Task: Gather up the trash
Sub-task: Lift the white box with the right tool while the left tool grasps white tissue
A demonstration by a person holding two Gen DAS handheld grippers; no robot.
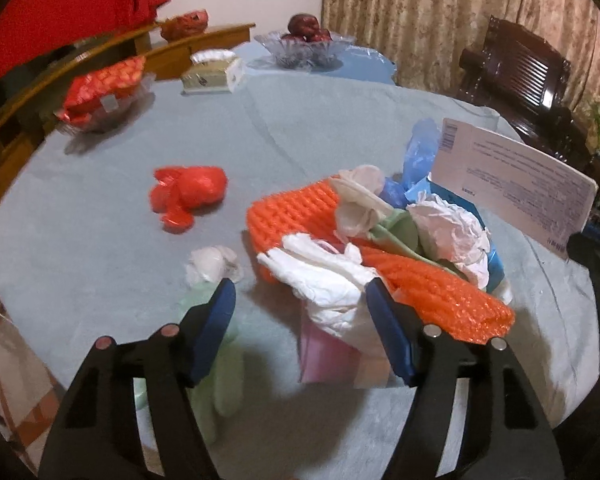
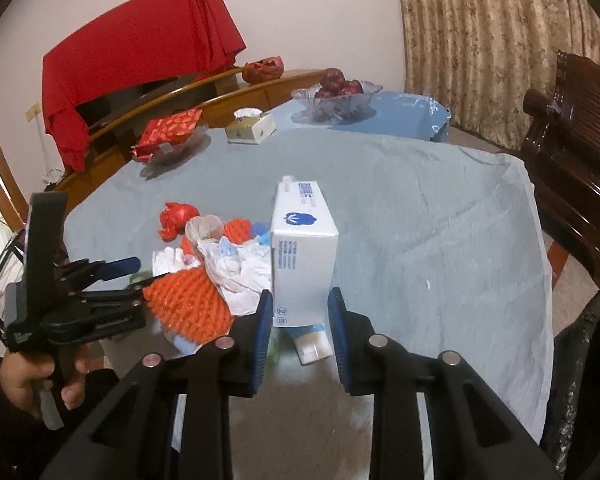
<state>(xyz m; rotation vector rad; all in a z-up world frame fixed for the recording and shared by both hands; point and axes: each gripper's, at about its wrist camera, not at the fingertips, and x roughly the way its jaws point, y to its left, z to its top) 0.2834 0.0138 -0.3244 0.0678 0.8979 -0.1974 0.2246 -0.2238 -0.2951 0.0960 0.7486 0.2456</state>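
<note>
A heap of trash lies on the pale blue tablecloth (image 1: pixel 340 120): orange foam netting (image 1: pixel 420 280), crumpled white plastic (image 1: pixel 324 284), crumpled white paper (image 1: pixel 452 232), blue plastic (image 1: pixel 420 152) and a pink piece (image 1: pixel 324 360). A red plastic bag (image 1: pixel 188 196) and a small white wad (image 1: pixel 212 264) lie apart to the left. My left gripper (image 1: pixel 300 284) hangs open over the heap's near edge, the white plastic between its pads, and shows in the right wrist view as the left gripper (image 2: pixel 136 278). My right gripper (image 2: pixel 301 294) is shut on an upright white box (image 2: pixel 304 240).
A black trash bag (image 2: pixel 580 380) hangs at the table's right edge. Far across the table stand a glass bowl of red fruit (image 2: pixel 336 100), a tissue box (image 2: pixel 252 126) and a dish with a red packet (image 2: pixel 168 132). A dark wooden chair (image 2: pixel 572 140) stands right.
</note>
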